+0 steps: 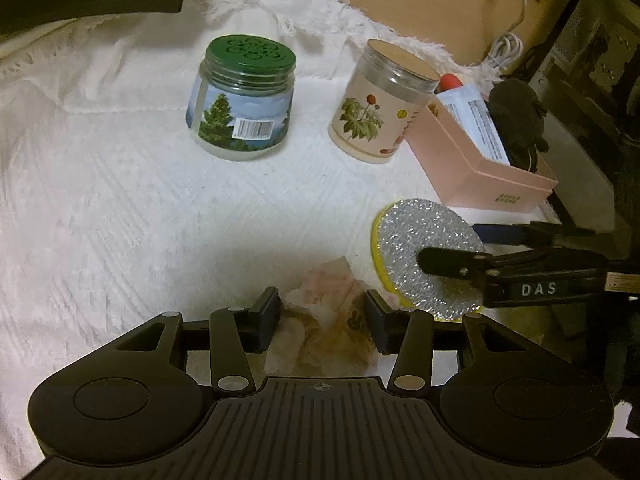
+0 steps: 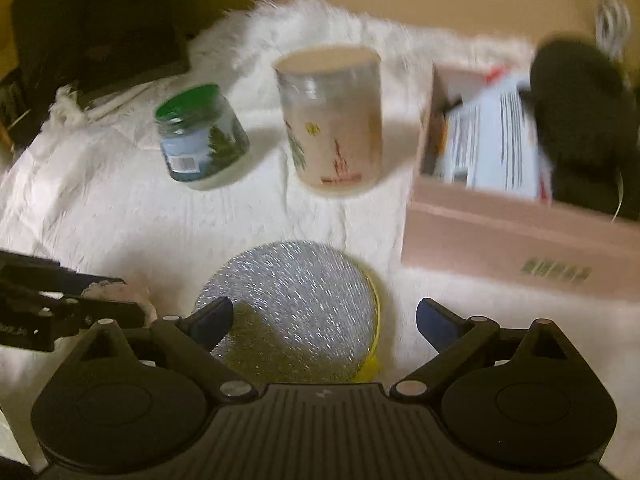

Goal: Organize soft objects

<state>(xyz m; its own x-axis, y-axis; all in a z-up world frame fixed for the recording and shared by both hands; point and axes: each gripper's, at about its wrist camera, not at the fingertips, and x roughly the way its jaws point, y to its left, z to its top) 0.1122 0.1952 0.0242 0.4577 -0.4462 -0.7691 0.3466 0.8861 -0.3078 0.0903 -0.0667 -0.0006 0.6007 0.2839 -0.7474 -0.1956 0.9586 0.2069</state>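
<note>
A crumpled pinkish tissue [image 1: 320,320] lies on the white textured cloth [image 1: 120,220], and my left gripper [image 1: 322,316] is shut on it, a pad pressing on each side. A round silver glitter sponge with a yellow backing [image 2: 296,300] lies flat just right of the tissue. My right gripper [image 2: 324,318] hovers over the sponge, open wide, with one fingertip above its left part and the other off its right rim. In the left wrist view the right gripper [image 1: 452,246] reaches in from the right across the sponge [image 1: 420,248]. The right wrist view is blurred.
A green-lidded jar [image 1: 244,100] and a floral jar with a tan lid [image 1: 380,108] stand upright on the cloth behind. A pink box [image 2: 512,232] at the right holds a white tube and a dark fluffy thing [image 2: 580,120]. A white cable [image 1: 504,48] lies beyond.
</note>
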